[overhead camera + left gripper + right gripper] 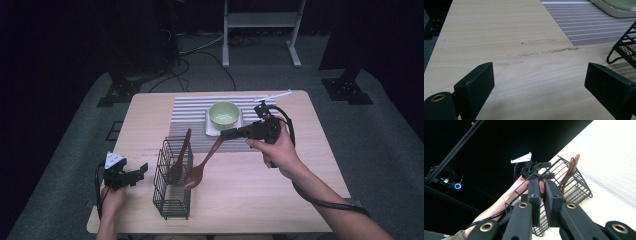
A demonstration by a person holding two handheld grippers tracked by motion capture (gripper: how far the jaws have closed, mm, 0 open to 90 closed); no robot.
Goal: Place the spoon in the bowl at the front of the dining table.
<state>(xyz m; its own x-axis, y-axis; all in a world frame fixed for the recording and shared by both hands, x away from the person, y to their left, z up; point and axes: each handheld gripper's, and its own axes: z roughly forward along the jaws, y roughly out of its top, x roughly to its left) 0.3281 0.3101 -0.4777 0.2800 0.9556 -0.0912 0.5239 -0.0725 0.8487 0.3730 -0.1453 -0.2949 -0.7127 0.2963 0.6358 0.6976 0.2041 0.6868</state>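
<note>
A brown spoon (202, 167), pinched by its handle in the right gripper (226, 135), hangs beside the wire basket (172, 200) and could catch its rim and tip it, while the left gripper (141, 171) rests open-jawed, not steadying it.

The light wooden bench (260, 190) carries a striped placemat (192, 112) at its far middle and a black wire basket (172, 192) toward the near left.

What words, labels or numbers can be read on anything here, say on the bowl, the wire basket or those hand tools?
None can be read.
The green bowl, wire basket, brown spoon held in the right gripper, striped mat and left gripper all look plain.
The small glowing blue ring in the dark of the right gripper view carries no legible mark.
</note>
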